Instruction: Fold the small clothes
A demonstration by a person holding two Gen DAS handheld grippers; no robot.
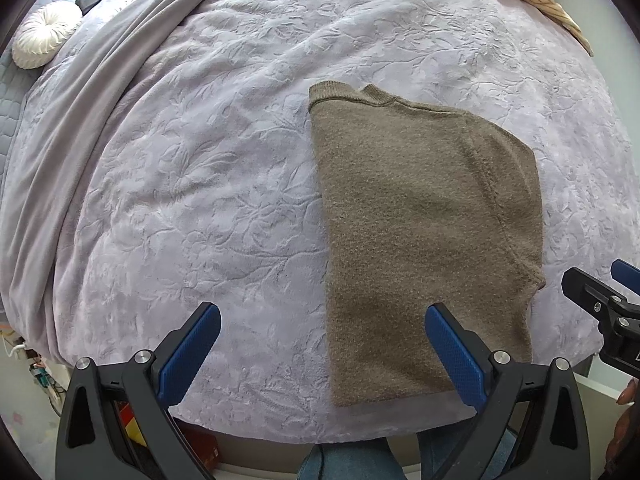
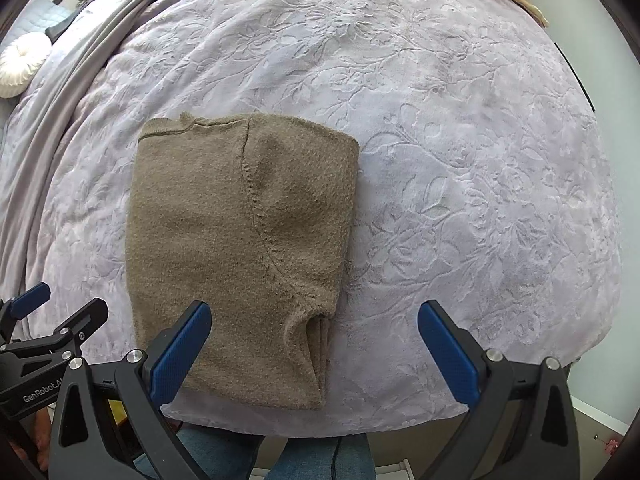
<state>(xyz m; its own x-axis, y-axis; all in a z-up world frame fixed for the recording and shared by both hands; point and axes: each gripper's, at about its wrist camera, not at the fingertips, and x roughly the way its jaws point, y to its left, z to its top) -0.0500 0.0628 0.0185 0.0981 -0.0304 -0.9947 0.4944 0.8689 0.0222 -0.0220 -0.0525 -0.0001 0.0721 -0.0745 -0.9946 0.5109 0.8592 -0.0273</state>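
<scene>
Left wrist view: both tools, left (image 1: 322,354) and right (image 2: 314,354), spread over the sweater (image 1: 424,240) at the bed's (image 1: 200,200) near edge; a careless grab could undo its layers.

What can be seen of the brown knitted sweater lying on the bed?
The brown knitted sweater looks like fuzzy wool, taupe-brown, folded lengthwise into a narrow panel, with a ribbed neckline at its far end and a curved sleeve seam across the top layer. Stacked layers show at its near right corner. It lies flat near the front edge of the lilac embossed floral bedspread. Neither gripper holds it.
</scene>
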